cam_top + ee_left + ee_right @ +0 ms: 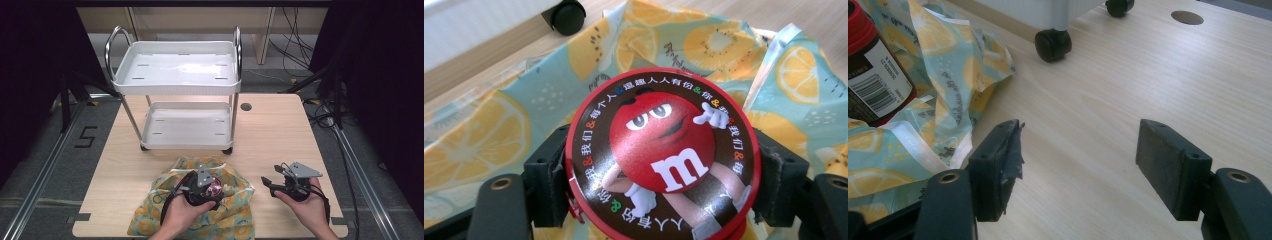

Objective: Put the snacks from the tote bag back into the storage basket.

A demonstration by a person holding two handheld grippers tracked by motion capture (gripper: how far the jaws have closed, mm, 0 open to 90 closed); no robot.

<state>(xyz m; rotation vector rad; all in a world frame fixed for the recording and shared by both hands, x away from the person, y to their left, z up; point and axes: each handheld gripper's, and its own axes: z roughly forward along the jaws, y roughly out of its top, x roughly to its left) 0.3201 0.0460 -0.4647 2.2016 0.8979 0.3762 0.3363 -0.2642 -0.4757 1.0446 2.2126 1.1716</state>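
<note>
On the near part of the wooden table (280,135), the left gripper (203,189) is closed on a round red candy tin (659,155). From the left gripper view, both black jaws press against the sides of the tin, one on each side, and the lid faces the camera. This lid has a red cartoon candy figure with a white letter "m" and a ring of small writing around it. The tin is held above a bag (200,210) with a pattern of orange and lemon slices on a light blue-green ground. This bag lies crumpled at the front edge of the table, and the person's left hand (182,215) is over it.

The right gripper (275,186) is held in the right hand (307,207), just beside the bag on its right side, and it holds nothing. Its jaws stand wide apart in the right gripper view, with bare table between them. One of its pads (1010,150) has a torn, loose edge. In that same view the side of the tin shows at the top left corner, with a white label and a barcode, standing over the bag.

Behind the bag stands a white cart (177,87) with two shelves, metal handles and small black wheels (1052,45). A round hole (245,106) is in the table next to the cart.
</note>
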